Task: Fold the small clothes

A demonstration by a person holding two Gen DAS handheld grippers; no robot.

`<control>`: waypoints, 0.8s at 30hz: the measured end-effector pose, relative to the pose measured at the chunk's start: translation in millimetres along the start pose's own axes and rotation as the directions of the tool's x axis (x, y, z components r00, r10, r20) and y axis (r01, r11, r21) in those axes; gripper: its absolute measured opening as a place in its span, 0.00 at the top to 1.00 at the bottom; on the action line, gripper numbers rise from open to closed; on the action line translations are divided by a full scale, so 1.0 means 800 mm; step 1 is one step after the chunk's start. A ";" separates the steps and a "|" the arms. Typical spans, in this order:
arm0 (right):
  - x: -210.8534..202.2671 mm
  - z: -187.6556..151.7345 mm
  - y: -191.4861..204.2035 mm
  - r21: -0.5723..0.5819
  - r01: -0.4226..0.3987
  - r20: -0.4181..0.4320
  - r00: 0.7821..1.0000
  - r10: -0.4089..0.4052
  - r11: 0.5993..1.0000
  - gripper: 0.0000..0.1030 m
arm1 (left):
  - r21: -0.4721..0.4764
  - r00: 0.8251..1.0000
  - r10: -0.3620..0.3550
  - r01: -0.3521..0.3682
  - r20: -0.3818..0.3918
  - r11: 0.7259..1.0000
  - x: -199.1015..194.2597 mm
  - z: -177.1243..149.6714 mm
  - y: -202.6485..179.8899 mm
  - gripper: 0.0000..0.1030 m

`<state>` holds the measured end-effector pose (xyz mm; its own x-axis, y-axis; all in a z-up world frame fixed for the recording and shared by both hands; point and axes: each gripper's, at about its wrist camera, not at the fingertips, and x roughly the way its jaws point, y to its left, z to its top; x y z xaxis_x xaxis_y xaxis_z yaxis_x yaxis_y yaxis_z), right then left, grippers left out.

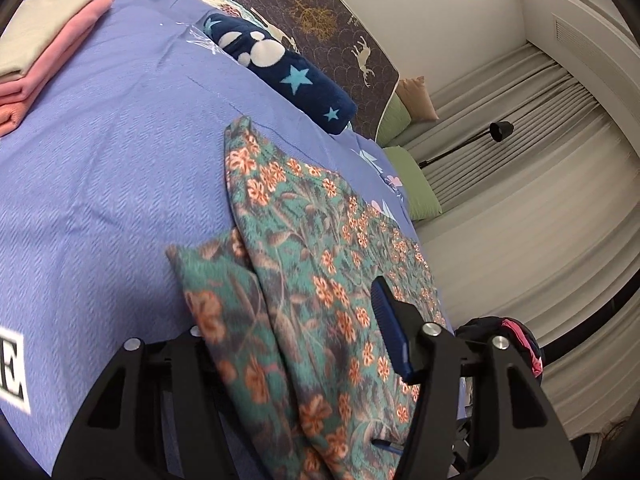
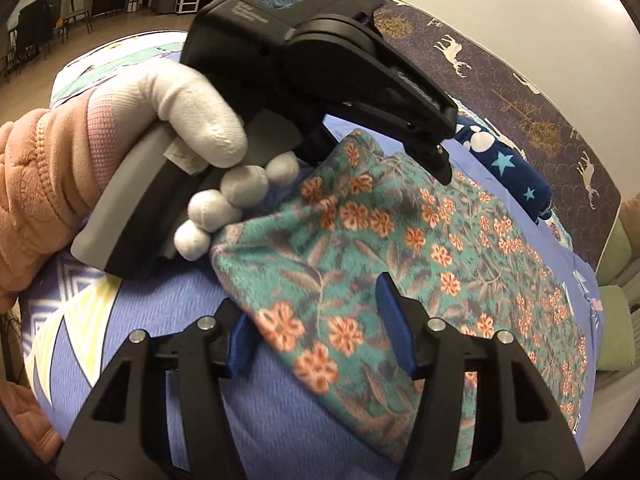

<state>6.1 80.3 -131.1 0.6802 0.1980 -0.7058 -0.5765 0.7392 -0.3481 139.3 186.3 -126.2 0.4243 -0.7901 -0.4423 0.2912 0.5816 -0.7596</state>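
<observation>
A floral garment (image 1: pixel 320 264), teal with orange flowers, lies on a bed covered by a periwinkle bedspread (image 1: pixel 112 168), its long body running away toward the far edge and one shorter flap folded out to the side near the cameras. In the left wrist view the left hand-held gripper (image 1: pixel 304 344) sits over the near end of the cloth: its right blue pad stands clear above the fabric, while the left finger is hidden under a raised fold, so the jaws are apart with cloth between them and no visible pinch. In the right wrist view the right hand-held gripper (image 2: pixel 320 328) also has its jaws parted, straddling the near corner of the floral garment (image 2: pixel 400 248); both blue pads show, with a gap on either side of the fabric edge. Beyond it, a hand in a white glove (image 2: pixel 172 120) with a peach quilted sleeve holds the other tool by its grey handle, just above the cloth. A stack of folded pink and beige clothes (image 1: pixel 44 52) rests well apart on the bedspread. A navy star-patterned blanket (image 1: pixel 288 72) lies rolled along the far side, against a dark deer-print headboard (image 1: pixel 340 16).
</observation>
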 end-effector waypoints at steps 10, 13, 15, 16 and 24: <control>-0.007 0.009 -0.009 0.065 0.002 0.065 0.998 -0.006 0.998 0.87 | -0.050 0.999 -0.010 0.008 -0.050 0.999 0.015 0.016 0.015 0.90; -0.026 0.009 -0.026 0.125 -0.018 0.123 0.992 0.003 0.992 0.87 | -0.049 0.999 -0.028 0.026 -0.032 0.998 0.014 0.020 0.006 0.90; -0.038 0.009 -0.036 0.148 -0.013 0.158 0.987 -0.011 0.989 0.88 | -0.048 0.999 -0.047 0.046 -0.022 0.998 0.014 0.025 -0.003 0.90; -0.043 0.009 -0.039 0.155 -0.010 0.167 0.986 -0.016 0.988 0.88 | -0.044 0.998 -0.056 0.055 -0.018 0.998 0.015 0.028 -0.009 0.90; -0.080 -0.002 -0.077 0.256 -0.020 0.235 0.971 -0.043 0.966 0.88 | -0.030 0.997 -0.071 0.071 -0.020 0.997 0.028 0.040 -0.051 0.90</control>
<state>-2.5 21.0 -65.2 0.7914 0.3120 -0.5257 -0.4544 0.8755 -0.1643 164.4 151.2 -90.1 0.3852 -0.8334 -0.3964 0.2946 0.5181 -0.8030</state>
